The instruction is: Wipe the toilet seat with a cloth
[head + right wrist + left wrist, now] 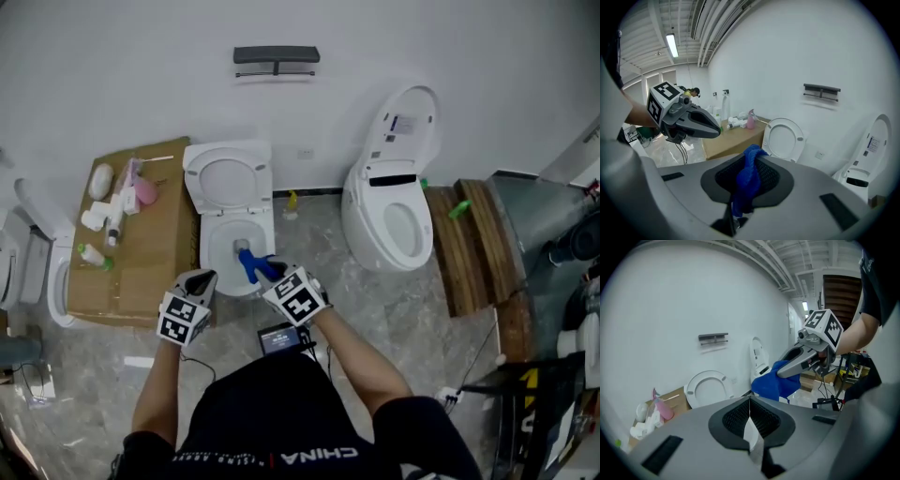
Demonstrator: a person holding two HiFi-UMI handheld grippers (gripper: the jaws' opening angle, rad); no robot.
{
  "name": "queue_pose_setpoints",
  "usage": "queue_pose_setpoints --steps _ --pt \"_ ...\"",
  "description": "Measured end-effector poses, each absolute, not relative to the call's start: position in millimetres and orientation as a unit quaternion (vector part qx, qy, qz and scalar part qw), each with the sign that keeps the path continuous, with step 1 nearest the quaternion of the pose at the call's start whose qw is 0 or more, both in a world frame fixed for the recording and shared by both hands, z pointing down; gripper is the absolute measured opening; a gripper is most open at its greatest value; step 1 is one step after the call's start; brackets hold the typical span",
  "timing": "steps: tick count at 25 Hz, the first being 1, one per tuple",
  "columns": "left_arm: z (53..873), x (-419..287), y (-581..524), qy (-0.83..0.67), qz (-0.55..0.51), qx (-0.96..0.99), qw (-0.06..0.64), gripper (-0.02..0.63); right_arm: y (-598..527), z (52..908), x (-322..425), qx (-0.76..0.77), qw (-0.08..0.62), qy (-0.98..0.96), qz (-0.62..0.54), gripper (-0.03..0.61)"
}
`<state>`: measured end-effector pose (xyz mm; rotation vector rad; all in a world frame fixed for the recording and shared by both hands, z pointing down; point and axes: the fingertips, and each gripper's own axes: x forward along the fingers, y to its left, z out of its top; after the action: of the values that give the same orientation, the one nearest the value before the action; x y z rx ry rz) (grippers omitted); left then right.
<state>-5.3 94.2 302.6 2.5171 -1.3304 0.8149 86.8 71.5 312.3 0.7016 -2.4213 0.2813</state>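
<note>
Right gripper view, jaws pinching blue cloth (749,178)

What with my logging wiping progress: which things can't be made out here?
Head view: parts of toilet bowl's near rim, behind blue cloth, left gripper and right gripper.
Left gripper view: toilet bowl, behind that gripper's own body; only the raised seat shows.
Head view: labels of bottles on cardboard, too small.
</note>
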Motion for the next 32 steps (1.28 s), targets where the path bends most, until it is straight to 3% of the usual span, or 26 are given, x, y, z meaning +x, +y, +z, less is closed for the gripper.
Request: queue_pose_setpoints --steps 12,18,32 --pt "313 -8 14 -0.455 0.301 0.833 0.092 0.012 -21 319 77 0.245 0.289 -0.915 0.14 0.044" --pt "330 -44 13 -0.448 0.296 0.834 0.127 0.012 -24 340 52 0.259 0.296 -0.905 0.16 0.044" --pt "322 -96 -26 -0.382 0.285 0.873 0.105 0.012 -50 327 -5 0.347 0.282 -0.878 0.169 0.044"
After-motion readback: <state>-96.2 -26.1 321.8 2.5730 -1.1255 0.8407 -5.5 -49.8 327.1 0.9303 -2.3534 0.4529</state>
